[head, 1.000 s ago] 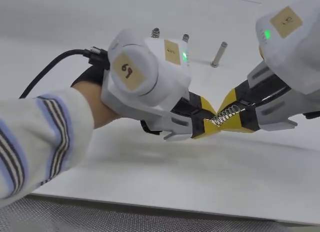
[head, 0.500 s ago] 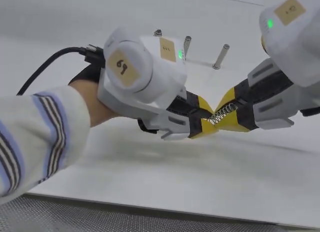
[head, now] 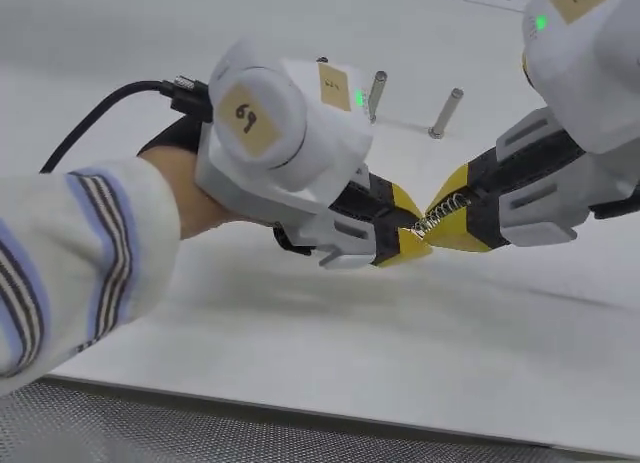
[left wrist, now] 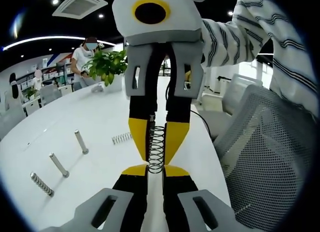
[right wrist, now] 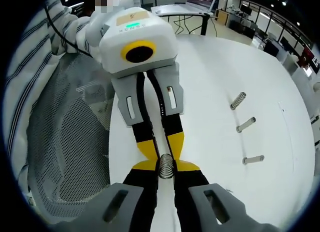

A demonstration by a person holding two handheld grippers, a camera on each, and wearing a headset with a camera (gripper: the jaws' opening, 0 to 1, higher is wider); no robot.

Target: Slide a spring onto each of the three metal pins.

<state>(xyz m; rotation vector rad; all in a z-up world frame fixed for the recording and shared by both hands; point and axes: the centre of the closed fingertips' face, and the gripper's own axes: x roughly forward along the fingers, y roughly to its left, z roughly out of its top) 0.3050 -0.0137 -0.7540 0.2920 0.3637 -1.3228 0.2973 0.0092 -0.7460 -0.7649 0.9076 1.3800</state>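
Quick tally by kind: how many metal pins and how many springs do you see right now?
Metal pins: 3 (bare pin, second bare pin, loaded pin)
Springs: 3 (gripped spring, loose spring on the table, fitted spring on the loaded pin)
Total: 6

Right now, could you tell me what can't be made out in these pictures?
- Head view: one pin is nearly hidden behind the housing of the left gripper.
- Head view: one end of the spring is buried between the jaws of the right gripper.
- Right gripper view: the spring faces end-on, hiding its coils.
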